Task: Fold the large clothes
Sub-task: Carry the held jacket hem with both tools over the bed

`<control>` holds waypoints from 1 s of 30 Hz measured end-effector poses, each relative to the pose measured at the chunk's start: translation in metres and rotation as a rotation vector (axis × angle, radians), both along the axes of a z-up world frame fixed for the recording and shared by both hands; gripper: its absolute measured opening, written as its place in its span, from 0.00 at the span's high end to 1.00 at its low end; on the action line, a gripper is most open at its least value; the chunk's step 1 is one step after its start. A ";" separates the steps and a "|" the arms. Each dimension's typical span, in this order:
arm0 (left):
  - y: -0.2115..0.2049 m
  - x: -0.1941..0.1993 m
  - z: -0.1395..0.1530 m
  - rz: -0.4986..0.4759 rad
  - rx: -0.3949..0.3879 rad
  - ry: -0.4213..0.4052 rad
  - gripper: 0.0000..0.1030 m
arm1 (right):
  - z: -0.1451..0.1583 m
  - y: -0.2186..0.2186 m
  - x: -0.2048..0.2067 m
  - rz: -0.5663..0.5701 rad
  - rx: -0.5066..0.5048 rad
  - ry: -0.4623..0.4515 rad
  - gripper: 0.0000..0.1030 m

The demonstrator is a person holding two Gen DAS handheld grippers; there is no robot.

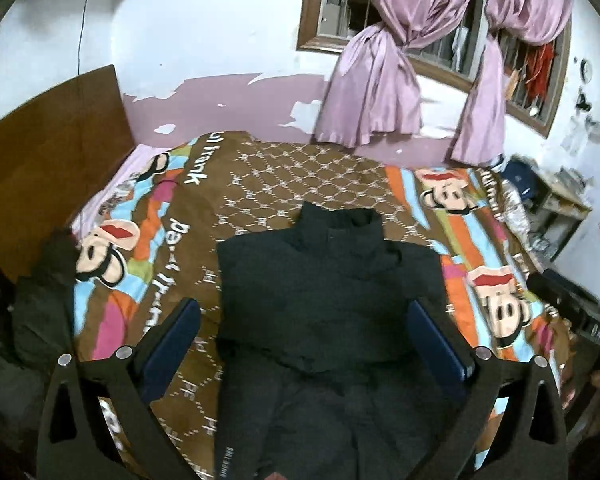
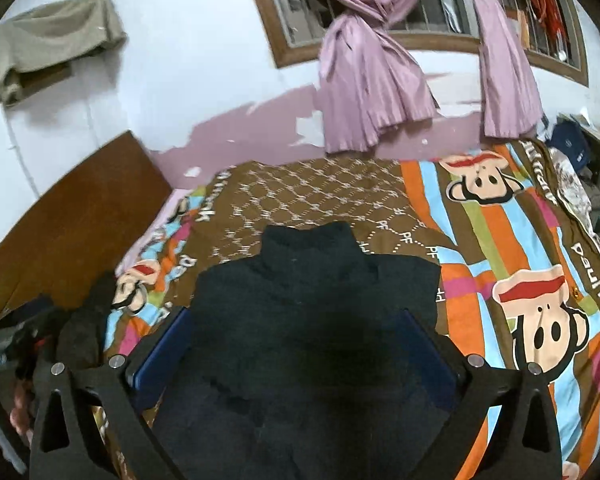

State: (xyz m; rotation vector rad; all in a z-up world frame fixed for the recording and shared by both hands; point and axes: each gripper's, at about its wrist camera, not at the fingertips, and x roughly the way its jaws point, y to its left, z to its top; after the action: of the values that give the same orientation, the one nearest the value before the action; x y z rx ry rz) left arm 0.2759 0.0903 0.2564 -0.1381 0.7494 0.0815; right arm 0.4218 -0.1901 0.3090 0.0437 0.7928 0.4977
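While both grippers hang above the bed with jaws spread wide and nothing between the pads, the dark garment [image 1: 324, 288] lies flat on the patterned bedspread [image 1: 284, 168].

Left gripper [image 1: 304, 332] and right gripper [image 2: 296, 344] each frame the garment from above, clear of the cloth; its collar points to the far side, toward the wall with the pink curtains [image 1: 380, 80]. Its left and right edges sit well inside the bedspread, with bare cover open on the far side and to the right, where cartoon monkey faces [image 2: 548, 320] show. A wooden headboard [image 1: 48, 168] bounds the left side, and a dark heap of clothing [image 1: 44, 300] lies at the near left edge. Beyond the right edge stands a cluttered shelf [image 1: 560, 208].
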 end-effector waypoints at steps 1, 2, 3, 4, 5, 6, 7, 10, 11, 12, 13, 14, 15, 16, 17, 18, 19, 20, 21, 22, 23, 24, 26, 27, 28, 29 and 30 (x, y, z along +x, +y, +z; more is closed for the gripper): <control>0.001 0.005 -0.001 0.005 0.014 0.003 0.02 | -0.002 0.002 0.007 -0.012 -0.009 0.002 0.00; 0.002 0.014 -0.004 0.007 0.025 0.005 0.02 | -0.006 0.006 0.020 -0.032 -0.023 -0.001 0.00; 0.005 0.017 -0.009 0.013 0.031 0.005 0.02 | -0.010 0.010 0.032 -0.053 -0.034 -0.009 0.00; 0.008 0.024 -0.015 0.029 0.039 0.002 0.02 | -0.015 0.012 0.042 -0.067 -0.035 -0.013 0.00; 0.012 0.035 -0.023 0.047 0.040 -0.009 0.02 | -0.022 0.014 0.053 -0.075 -0.032 -0.014 0.00; 0.018 0.040 -0.030 0.054 0.034 -0.016 0.02 | -0.031 0.018 0.068 -0.084 -0.028 -0.015 0.00; 0.024 0.050 -0.040 0.057 0.023 -0.023 0.02 | -0.039 0.020 0.081 -0.095 -0.027 -0.018 0.00; 0.045 0.097 -0.077 0.042 -0.026 -0.041 0.02 | -0.073 0.027 0.125 -0.126 0.015 -0.060 0.00; 0.052 0.109 -0.086 0.033 -0.034 -0.054 0.02 | -0.087 0.030 0.140 -0.126 0.033 -0.076 0.00; 0.058 0.124 -0.097 0.022 -0.040 -0.070 0.02 | -0.104 0.033 0.157 -0.127 0.043 -0.092 0.00; 0.064 0.140 -0.108 0.004 -0.049 -0.086 0.02 | -0.117 0.036 0.171 -0.128 0.046 -0.100 0.00; 0.071 0.157 -0.121 -0.023 -0.060 -0.099 0.02 | -0.128 0.038 0.180 -0.130 0.052 -0.105 0.00; 0.077 0.169 -0.131 -0.038 -0.068 -0.104 0.02 | -0.142 0.039 0.192 -0.136 0.067 -0.108 0.00; 0.083 0.183 -0.142 -0.053 -0.081 -0.108 0.02 | -0.154 0.040 0.200 -0.146 0.072 -0.105 0.00; 0.089 0.197 -0.152 -0.063 -0.099 -0.115 0.02 | -0.164 0.041 0.207 -0.154 0.070 -0.097 0.00; 0.096 0.213 -0.166 -0.061 -0.123 -0.123 0.02 | -0.173 0.042 0.214 -0.160 0.066 -0.086 0.00; 0.100 0.222 -0.172 -0.053 -0.131 -0.119 0.02 | -0.183 0.042 0.222 -0.165 0.060 -0.069 0.01; 0.104 0.239 -0.184 -0.038 -0.145 -0.094 0.02 | -0.192 0.043 0.232 -0.173 0.058 -0.050 0.05; 0.105 0.248 -0.189 -0.032 -0.150 -0.079 0.02 | -0.197 0.044 0.239 -0.175 0.063 -0.036 0.08; 0.106 0.261 -0.198 -0.036 -0.153 -0.057 0.03 | -0.203 0.045 0.247 -0.177 0.067 -0.025 0.17; 0.104 0.274 -0.203 -0.045 -0.137 -0.045 0.03 | -0.207 0.046 0.255 -0.178 0.068 -0.023 0.27; 0.101 0.281 -0.206 -0.048 -0.122 -0.043 0.03 | -0.210 0.048 0.262 -0.178 0.059 -0.023 0.29; 0.098 0.302 -0.212 -0.043 -0.093 -0.047 0.03 | -0.216 0.054 0.272 -0.175 0.036 -0.015 0.29; 0.096 0.310 -0.216 -0.036 -0.094 -0.047 0.03 | -0.219 0.056 0.277 -0.171 0.029 -0.011 0.30; 0.095 0.322 -0.221 -0.023 -0.094 -0.035 0.04 | -0.221 0.058 0.281 -0.165 0.025 -0.009 0.30; 0.093 0.331 -0.225 -0.013 -0.092 -0.020 0.12 | -0.223 0.061 0.286 -0.155 0.020 -0.006 0.30; 0.091 0.342 -0.231 -0.006 -0.091 0.004 0.28 | -0.226 0.064 0.288 -0.153 0.007 -0.004 0.31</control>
State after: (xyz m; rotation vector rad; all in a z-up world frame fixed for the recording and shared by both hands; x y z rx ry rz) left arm 0.6178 0.1816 0.0258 -0.2225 0.7576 0.0422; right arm 0.7102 -0.1261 0.0830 0.1094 0.7773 0.3553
